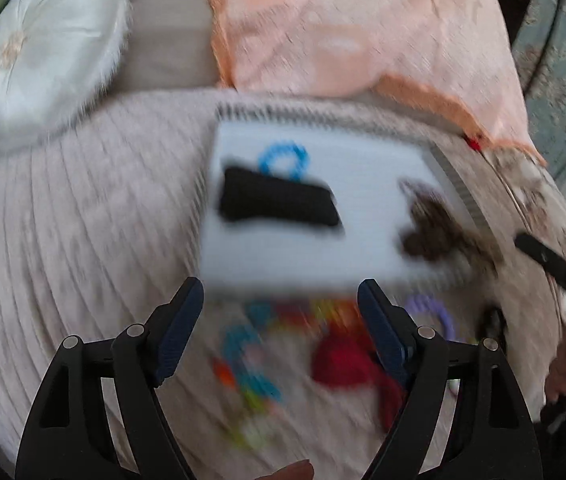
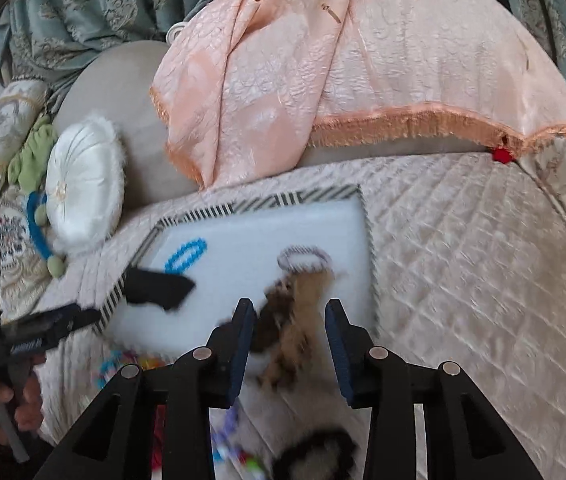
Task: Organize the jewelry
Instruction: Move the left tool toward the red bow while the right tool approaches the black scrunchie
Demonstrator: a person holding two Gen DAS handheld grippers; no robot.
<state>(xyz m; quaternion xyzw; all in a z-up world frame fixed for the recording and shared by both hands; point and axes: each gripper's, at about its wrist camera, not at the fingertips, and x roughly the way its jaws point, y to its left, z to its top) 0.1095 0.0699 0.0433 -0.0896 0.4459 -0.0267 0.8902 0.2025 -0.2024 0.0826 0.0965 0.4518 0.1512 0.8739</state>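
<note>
Pale quilted fabric is being used as the surface of a sofa seat (image 2: 463, 264), on which a white tray (image 1: 283, 252) with a striped border is being rested. A blue bracelet (image 1: 283, 158), a black pouch (image 1: 279, 202) and a brown furry piece (image 2: 295, 312) are being kept on the tray, while bright bracelets (image 1: 255, 360) are being left scattered just in front of it. The left hand-held gripper (image 1: 281, 312) is being held wide apart and empty; the right hand-held gripper (image 2: 289, 332) is being held partly parted above the furry piece, nothing gripped.

2 wrist views look down, sharing tray (image 1: 323, 264).
</note>
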